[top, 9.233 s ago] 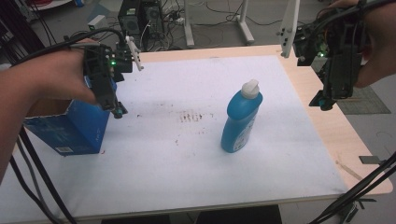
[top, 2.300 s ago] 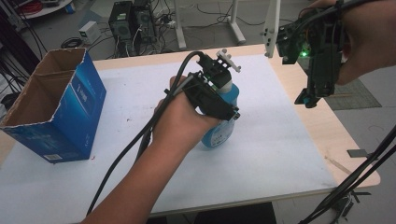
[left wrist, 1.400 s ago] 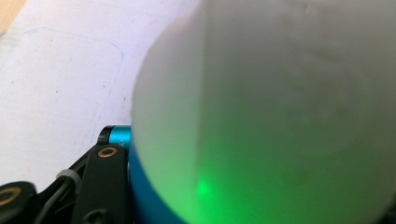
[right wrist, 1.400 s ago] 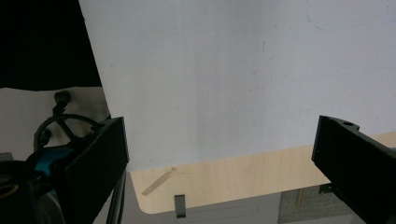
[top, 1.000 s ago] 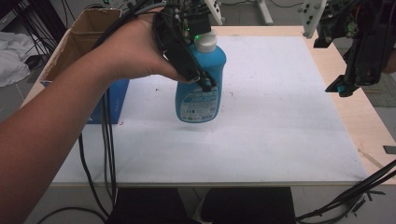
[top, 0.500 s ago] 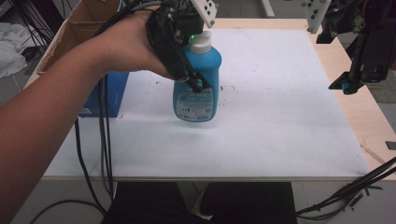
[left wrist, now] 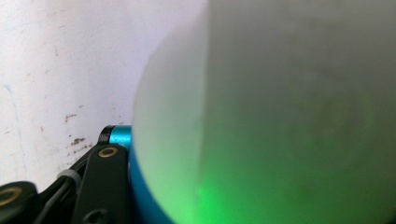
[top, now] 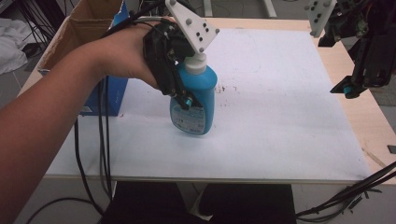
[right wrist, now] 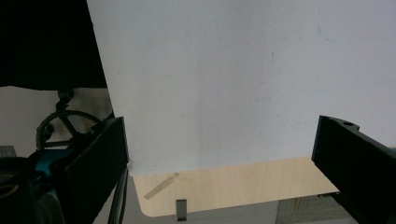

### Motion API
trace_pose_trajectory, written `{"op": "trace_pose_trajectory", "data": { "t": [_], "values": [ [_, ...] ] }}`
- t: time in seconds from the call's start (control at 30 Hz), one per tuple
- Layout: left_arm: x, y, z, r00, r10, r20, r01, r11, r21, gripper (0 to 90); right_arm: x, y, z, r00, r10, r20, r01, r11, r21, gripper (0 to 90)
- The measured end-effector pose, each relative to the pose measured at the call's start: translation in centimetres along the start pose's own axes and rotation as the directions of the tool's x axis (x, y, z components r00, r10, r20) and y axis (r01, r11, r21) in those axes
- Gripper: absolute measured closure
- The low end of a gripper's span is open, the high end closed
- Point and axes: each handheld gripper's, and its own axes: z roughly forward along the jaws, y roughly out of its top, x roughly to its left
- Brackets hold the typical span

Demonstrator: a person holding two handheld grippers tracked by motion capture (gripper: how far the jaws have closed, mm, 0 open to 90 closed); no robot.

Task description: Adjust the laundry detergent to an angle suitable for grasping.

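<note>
Surface: a pale wooden table (top: 348, 135) with a large white sheet (top: 280, 102) covering most of the top; faint dark smudges (top: 226, 88) sit mid-sheet. Dark cables hang off the near edge.

Left gripper (top: 187, 100): jaws clamped on the blue bottle (top: 198, 100), pinching the body just below the white cap (top: 195, 65). The bottle is tilted, its base at or just above the sheet; contact cannot be confirmed. In the left gripper view the cap (left wrist: 280, 112) sits right in front of the lens, with one black jaw against the blue shoulder.

Right gripper (top: 357, 84): held over the table's right edge, well apart from the bottle. Jaws spread wide, nothing between them; its own view looks down on bare sheet (right wrist: 224, 79) and the table corner.

Step in hand, as judged: carrying the bottle towards the left side of the table. An open cardboard box (top: 95, 28) with blue sides stands just beside the holding hand and looks the likely destination.

Next move calls for: keeping the squeeze firm, lifting enough to clear the box wall, then lowering inside.

Obstacles: the box rim and the trailing cables near the left forearm (top: 51, 126).
</note>
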Motion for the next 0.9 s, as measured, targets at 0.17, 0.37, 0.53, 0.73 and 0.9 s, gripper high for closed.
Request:
{"op": "trace_pose_trajectory", "data": {
  "t": [0.17,0.37,0.53,0.73,0.9],
  "values": [
    [0.0,-0.5,0.9,0.9988,0.043,0.026,-0.044,0.9986,0.031,43.9,0.0,0.1,0.2,1.0,-0.002,-0.005,0.002,1.0,0.002,3.1],
    [0.2,-1.5,1.5,0.9988,0.048,0.013,-0.048,0.9988,-0.005,43.9,0.0,0.1,0.5,1.0,0.0,-0.01,0.0,1.0,0.007,3.1],
    [0.6,-2.2,2.0,0.9987,0.048,0.014,-0.048,0.9988,-0.014,43.9,-0.1,0.3,0.6,1.0,0.0,-0.009,0.0,1.0,0.004,3.1],
    [0.7,-2.5,2.1,0.9981,0.053,0.033,-0.052,0.9986,-0.012,43.9,-0.3,0.3,0.8,0.9999,0.007,-0.015,-0.007,1.0,0.004,3.1],
    [0.5,-2.6,2.0,0.997,0.066,0.04,-0.066,0.9978,-0.006,43.9,-0.5,0.2,1.3,0.9996,0.011,-0.024,-0.011,1.0,0.007,3.1]
  ]
}}
